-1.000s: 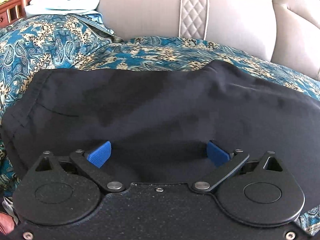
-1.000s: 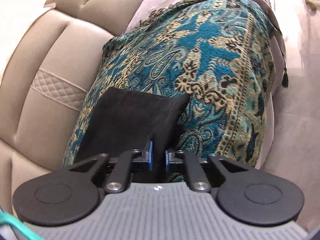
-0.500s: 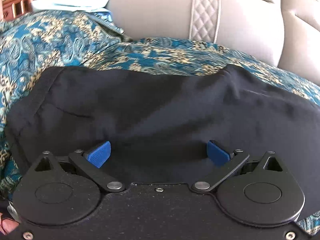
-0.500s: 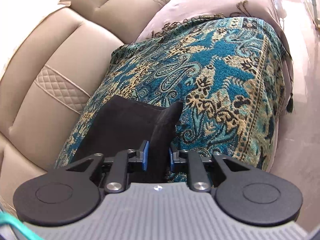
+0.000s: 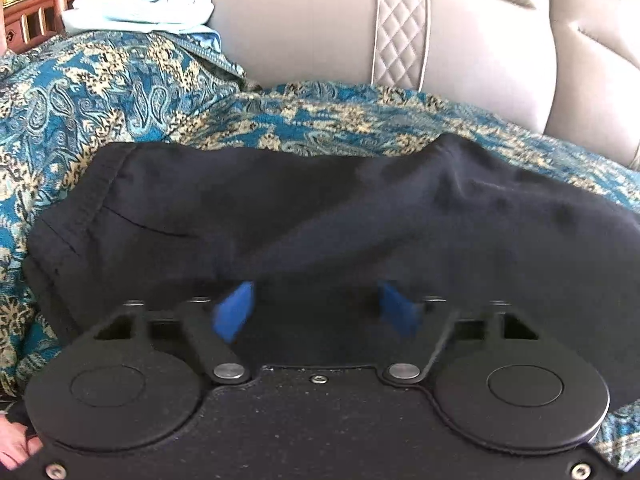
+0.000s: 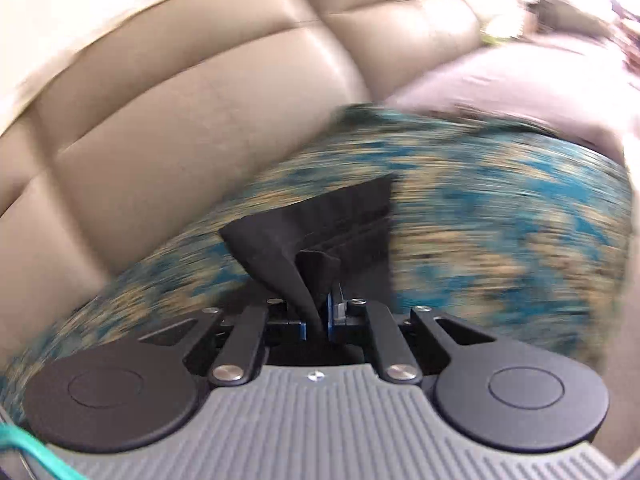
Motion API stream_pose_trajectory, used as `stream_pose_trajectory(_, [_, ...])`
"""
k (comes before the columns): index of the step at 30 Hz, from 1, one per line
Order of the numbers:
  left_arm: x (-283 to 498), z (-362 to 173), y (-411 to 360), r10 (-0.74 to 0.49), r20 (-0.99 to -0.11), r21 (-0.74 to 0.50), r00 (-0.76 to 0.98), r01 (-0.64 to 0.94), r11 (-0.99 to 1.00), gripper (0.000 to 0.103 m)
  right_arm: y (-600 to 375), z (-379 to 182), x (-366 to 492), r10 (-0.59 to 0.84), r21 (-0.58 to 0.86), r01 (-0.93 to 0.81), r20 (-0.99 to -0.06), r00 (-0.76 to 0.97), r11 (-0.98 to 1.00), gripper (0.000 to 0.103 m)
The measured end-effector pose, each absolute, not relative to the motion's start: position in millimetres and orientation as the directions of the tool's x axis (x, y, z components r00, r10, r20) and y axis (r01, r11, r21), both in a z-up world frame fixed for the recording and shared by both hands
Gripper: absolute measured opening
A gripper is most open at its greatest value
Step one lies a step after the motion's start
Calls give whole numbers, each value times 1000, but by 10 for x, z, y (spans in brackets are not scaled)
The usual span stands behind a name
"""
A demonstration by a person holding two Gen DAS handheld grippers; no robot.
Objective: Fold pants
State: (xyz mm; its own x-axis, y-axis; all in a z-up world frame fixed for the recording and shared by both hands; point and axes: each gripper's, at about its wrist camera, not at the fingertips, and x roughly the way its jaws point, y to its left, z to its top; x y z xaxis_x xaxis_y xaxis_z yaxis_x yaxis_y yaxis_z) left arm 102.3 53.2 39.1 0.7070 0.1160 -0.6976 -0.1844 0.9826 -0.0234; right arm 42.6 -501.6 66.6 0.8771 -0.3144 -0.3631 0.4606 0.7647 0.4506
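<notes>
The black pants (image 5: pixel 320 216) lie spread across a teal and gold patterned throw on a sofa seat. My left gripper (image 5: pixel 316 310) hovers over their near edge; its blue pads are blurred, still apart, with black cloth between and beneath them. In the right wrist view my right gripper (image 6: pixel 318 322) is shut on a bunched fold of the black pants (image 6: pixel 320 224), which rises from the jaws and fans out over the throw. That view is motion-blurred.
The teal patterned throw (image 5: pixel 100 96) covers the seat. The beige leather sofa back (image 5: pixel 400 32) stands behind. A pale blue cloth (image 5: pixel 140 4) and wooden furniture (image 5: pixel 28 12) sit at the far left. A pinkish cushion (image 6: pixel 500 84) lies at the sofa's right end.
My left gripper's pads have moved closer together over the pants. My right gripper has swung fast toward the sofa back, lifting the gripped pants end, which now bunches up.
</notes>
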Motion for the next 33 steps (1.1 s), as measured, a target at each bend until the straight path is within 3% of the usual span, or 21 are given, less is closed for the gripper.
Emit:
stream_pose_trajectory(1, [988, 429, 543, 105, -695, -37, 711, -181, 983, 44, -4801, 721, 529, -282, 423, 420, -352, 893, 803, 11])
stream_pose_trajectory(2, [951, 466, 558, 89, -693, -55, 715, -176, 983, 41, -4536, 782, 645, -238, 387, 366, -340, 910, 846, 11])
stream_pose_trajectory(6, [763, 624, 621, 42, -665, -115, 746, -157, 981, 42, -3269, 879, 993, 28, 220, 46, -324, 946, 974, 11])
stream_pose_trajectory(10, [605, 737, 675, 46, -644, -111, 763, -153, 982, 50, -2099, 681, 984, 269, 50, -271, -384, 883, 961, 11])
stream_pose_trajectory(16, [499, 713, 848, 35, -659, -167, 751, -191, 967, 56, -1241, 397, 594, 383, -157, -480, -415, 825, 863, 13])
stream_pose_trajectory(18, [482, 675, 894, 26, -666, -190, 746, -204, 960, 57, -1215, 392, 544, 405, -163, -501, -407, 819, 850, 18])
stream_pose_trajectory(21, [466, 641, 930, 19, -670, -214, 742, -217, 953, 59, -1258, 384, 504, 464, -129, -549, -398, 791, 826, 34])
stream_pose_trajectory(22, [470, 636, 935, 16, -670, -218, 743, -217, 951, 60, -1274, 382, 489, 488, -117, -571, -399, 777, 813, 41])
stream_pose_trajectory(23, [470, 639, 926, 12, -668, -222, 744, -214, 951, 61, -1285, 383, 475, 509, -105, -591, -403, 760, 800, 56])
stream_pose_trajectory(25, [476, 658, 903, 4, -661, -225, 751, -202, 953, 62, -1332, 371, 451, 564, -69, -640, -409, 718, 765, 69])
stream_pose_trajectory(28, [493, 706, 811, -29, -645, -232, 764, -160, 960, 60, -1403, 371, 383, 622, -11, -681, -395, 676, 732, 76])
stream_pose_trajectory(33, [512, 763, 516, -167, -611, -268, 774, -4, 963, 44, -1751, 403, 228, 589, 47, -610, -328, 738, 791, 80])
